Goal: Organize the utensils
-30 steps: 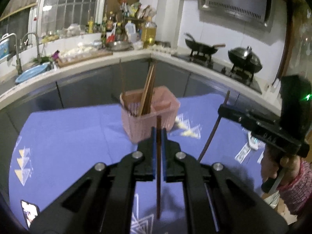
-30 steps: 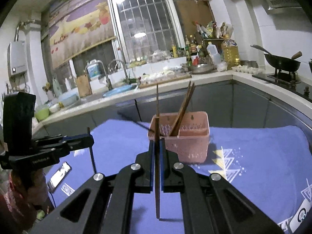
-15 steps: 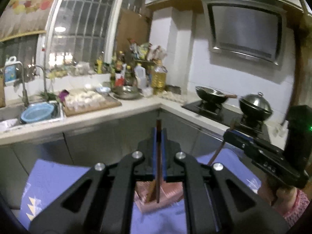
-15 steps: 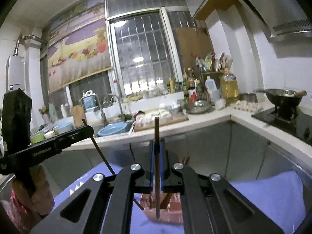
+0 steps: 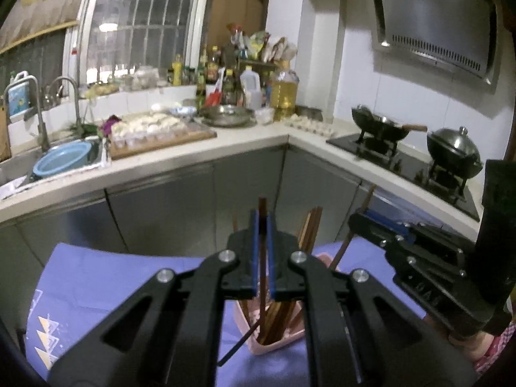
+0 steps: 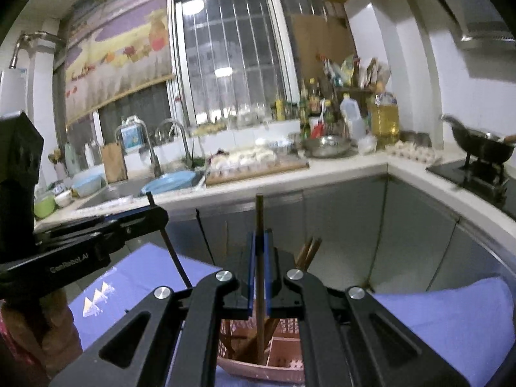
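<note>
A pink perforated plastic basket (image 6: 283,358) holds smooth brown wooden chopsticks (image 5: 309,229) on a matt blue cloth (image 5: 103,277). Matt black plastic grippers (image 5: 262,251) carry glossy blue pads (image 6: 251,271). At two o'clock, a brushed-metal hood (image 5: 432,22); cupboard doors (image 5: 161,206) are dull steel.

Both grippers: black linkage arms, silver pivot screws, blue finger pads (image 5: 254,251). Left gripper (image 6: 142,222) bears white lettering. Pink patterned sleeve (image 5: 496,345).

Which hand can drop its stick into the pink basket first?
Probably right: the right gripper holds its brown chopstick upright with its lower end already inside the pink plastic basket; the left gripper's looks similar.
</note>
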The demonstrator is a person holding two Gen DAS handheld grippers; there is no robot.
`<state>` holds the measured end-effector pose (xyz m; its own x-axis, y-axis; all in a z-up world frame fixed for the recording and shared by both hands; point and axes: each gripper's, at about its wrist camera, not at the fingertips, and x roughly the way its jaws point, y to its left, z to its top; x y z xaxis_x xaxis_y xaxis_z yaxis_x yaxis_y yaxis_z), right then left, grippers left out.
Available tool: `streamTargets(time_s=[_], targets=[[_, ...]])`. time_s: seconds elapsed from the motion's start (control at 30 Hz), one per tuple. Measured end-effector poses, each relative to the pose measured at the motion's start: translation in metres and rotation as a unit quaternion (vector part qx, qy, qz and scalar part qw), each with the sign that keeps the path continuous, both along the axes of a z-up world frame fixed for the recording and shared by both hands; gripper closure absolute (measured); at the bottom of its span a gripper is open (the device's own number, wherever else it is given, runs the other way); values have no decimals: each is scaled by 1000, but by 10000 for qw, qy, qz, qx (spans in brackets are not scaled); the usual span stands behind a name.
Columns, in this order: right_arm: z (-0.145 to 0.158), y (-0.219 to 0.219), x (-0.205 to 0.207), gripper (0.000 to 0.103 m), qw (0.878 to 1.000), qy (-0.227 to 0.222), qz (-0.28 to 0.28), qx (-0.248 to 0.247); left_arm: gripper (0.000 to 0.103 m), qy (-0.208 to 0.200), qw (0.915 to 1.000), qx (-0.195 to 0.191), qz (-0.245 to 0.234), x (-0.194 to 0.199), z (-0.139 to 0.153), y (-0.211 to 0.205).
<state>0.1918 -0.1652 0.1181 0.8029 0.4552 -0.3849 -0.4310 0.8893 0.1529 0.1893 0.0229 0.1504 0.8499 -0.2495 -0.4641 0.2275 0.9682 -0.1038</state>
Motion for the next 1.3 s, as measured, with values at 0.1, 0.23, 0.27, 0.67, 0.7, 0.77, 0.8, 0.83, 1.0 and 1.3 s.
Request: streamTargets(time_s=[0.1,0.23,0.27,0.67,0.7,0.77,0.8,0.83,1.0,1.3], targets=[[-13,8,2,98,9998,178,26,-53,99,140,9998,100,17,5,-14,-4],[-24,10,4,95,9987,515,41,17,95,284,9990,291,163,3,-28,-8],[-23,9,3,92,9985,538,38,20,93,283,9990,279,182,-2,-27,-7],[36,-27,-65,79,9975,-102,-80,696,75,-783,9947,-468,465,-113,38,33],[38,-35,-79,78,9964,-179,-113,819,70,-836,9940,-513,488,-124,38,36],[35,-49,-101,75,9943,-232,-178,1030,67,-924,9924,-587,563,-152,28,45],[28,-56,-115,72,9932,-219,-233,1119,67,-924,9920,-593,615,-162,21,49],[17,-63,-130,69,9923,-167,-288,1193,67,-879,9921,-596,671,-173,10,53],[-48,-72,-180,61,9922,436,-649,972,67,-68,9940,-436,998,-199,-61,62],[-119,-60,-229,60,9784,1638,-672,1065,67,850,9850,452,1432,-220,-140,47]])
